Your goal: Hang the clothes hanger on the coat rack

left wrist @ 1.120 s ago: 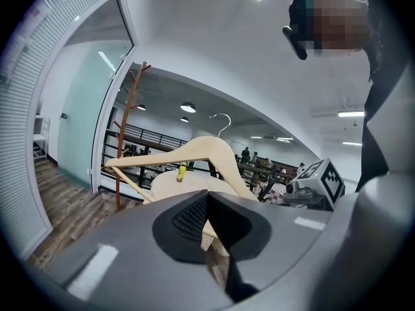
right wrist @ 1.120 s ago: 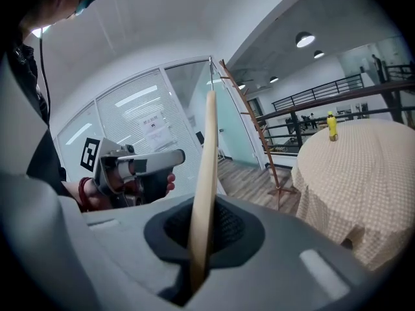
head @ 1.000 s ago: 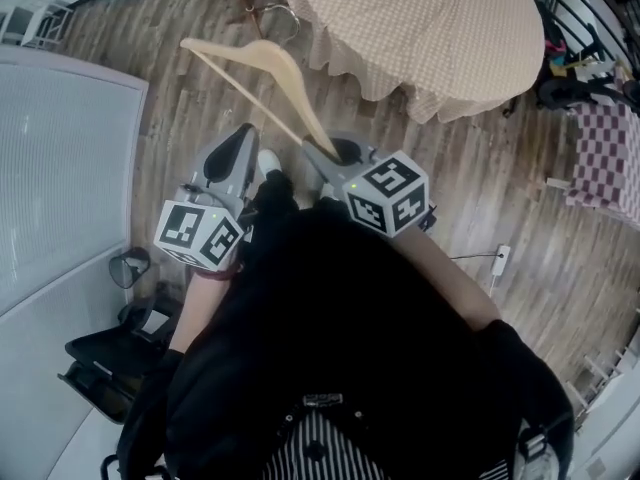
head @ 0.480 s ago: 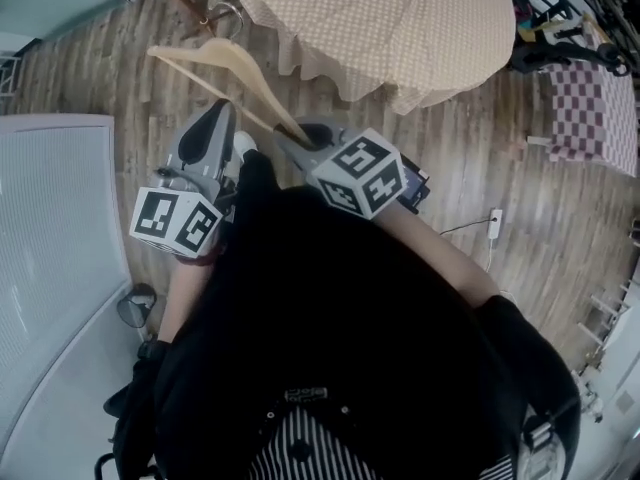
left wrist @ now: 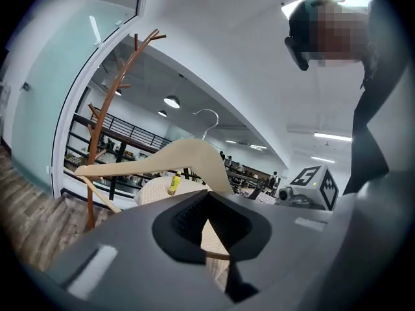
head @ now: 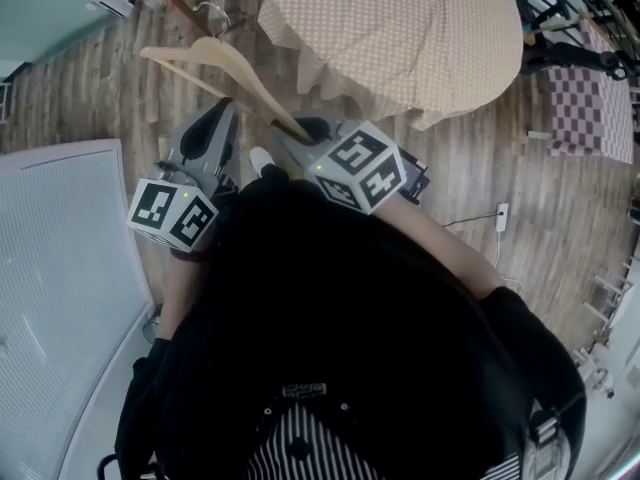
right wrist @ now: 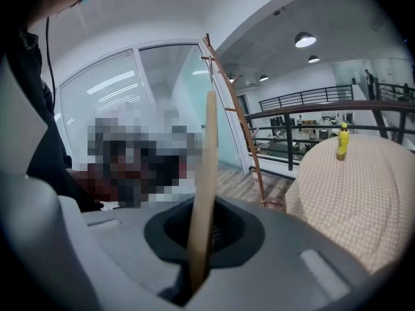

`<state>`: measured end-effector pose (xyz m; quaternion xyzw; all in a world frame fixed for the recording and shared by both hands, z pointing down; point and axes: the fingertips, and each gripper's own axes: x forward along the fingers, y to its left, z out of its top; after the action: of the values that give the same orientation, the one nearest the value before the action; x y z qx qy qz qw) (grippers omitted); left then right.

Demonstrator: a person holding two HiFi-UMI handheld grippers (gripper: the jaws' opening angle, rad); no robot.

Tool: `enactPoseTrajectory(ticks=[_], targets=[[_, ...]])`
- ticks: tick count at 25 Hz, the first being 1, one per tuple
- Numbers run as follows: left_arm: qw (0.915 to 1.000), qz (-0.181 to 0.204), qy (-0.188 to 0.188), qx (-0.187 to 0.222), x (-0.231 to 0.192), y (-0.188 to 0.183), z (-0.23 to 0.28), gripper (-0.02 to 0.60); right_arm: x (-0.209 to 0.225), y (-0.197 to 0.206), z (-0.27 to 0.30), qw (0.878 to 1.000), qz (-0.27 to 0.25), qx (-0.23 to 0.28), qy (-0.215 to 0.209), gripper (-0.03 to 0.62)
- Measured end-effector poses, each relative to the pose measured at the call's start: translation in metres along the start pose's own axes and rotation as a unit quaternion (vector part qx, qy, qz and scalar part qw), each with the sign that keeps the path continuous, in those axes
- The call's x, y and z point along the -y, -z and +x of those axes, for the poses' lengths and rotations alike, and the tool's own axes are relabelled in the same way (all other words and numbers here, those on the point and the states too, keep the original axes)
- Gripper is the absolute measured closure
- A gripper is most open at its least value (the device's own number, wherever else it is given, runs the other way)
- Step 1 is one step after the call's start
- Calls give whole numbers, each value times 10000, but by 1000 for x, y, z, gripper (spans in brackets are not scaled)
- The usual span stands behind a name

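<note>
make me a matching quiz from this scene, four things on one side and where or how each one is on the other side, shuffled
Things
1 clothes hanger
2 yellow bottle
3 coat rack
4 right gripper

Place or state
a stands on the checked tablecloth
b brown, upright on the wooden floor
c jaws shut on pale wood
d clamped at one end, hook free

Pairs: 1-d, 2-a, 3-b, 4-c

Yellow bottle (right wrist: 342, 141) upright on checked-cloth round table (head: 400, 28)
</note>
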<state>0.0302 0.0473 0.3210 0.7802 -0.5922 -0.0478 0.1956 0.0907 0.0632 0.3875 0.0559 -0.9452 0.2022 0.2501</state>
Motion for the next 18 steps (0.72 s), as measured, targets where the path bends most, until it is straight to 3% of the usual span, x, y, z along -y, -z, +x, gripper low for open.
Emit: enactPoseTrajectory(ticks=[11, 18], targets=[[9996, -49, 242, 110, -120, -38, -3, 580, 18, -79, 104, 9997, -17, 99, 209, 586], [9996, -194, 97, 170, -176, -52, 2, 580, 32, -103, 136, 9997, -105, -49, 202, 586]])
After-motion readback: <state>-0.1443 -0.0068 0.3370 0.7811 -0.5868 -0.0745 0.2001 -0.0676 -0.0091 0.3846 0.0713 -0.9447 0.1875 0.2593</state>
